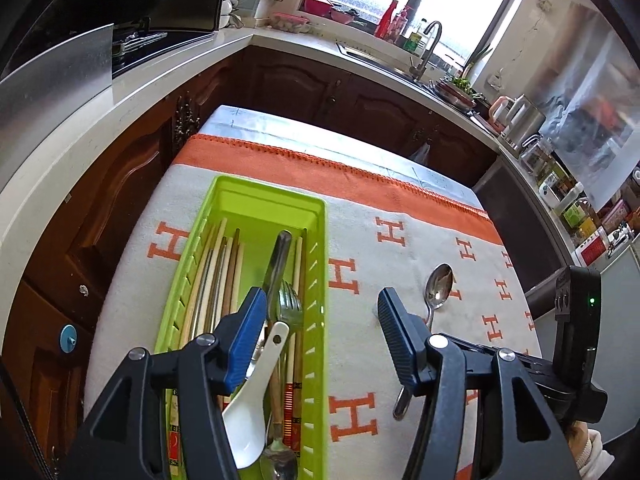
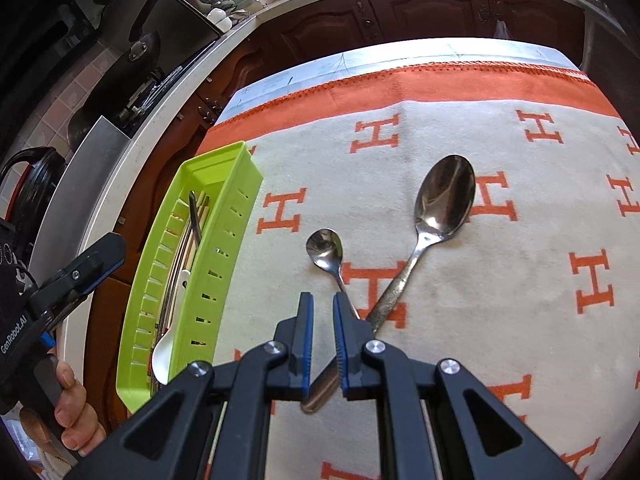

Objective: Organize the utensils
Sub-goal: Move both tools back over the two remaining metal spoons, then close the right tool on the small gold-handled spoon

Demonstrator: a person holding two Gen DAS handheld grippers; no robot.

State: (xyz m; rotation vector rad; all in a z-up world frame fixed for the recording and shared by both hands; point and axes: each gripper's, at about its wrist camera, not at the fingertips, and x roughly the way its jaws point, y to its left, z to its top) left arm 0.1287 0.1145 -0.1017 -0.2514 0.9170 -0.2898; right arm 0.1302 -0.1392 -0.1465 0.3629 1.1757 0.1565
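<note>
A lime green utensil tray point(image 1: 316, 264) point(image 2: 228, 216) lies on the cloth and holds chopsticks point(image 1: 218, 276), a fork point(image 1: 289, 304), a knife point(image 1: 278, 264) and a white ceramic spoon point(image 1: 256, 400) point(image 2: 168, 344). My left gripper point(image 1: 322, 312) is open and empty, hovering over the tray's right wall. A large steel spoon point(image 2: 440, 208) point(image 1: 438, 286) and a small steel spoon point(image 2: 326, 250) lie crossed on the cloth right of the tray. My right gripper point(image 2: 320, 312) hovers low over their handles, jaws a narrow gap apart, holding nothing.
The table is covered by a white cloth with orange H marks point(image 2: 520, 280) and an orange border point(image 2: 400, 84). Dark wooden cabinets point(image 1: 320, 92) and a counter with a sink point(image 1: 380, 60) run behind. A stove point(image 1: 140, 48) stands at the left.
</note>
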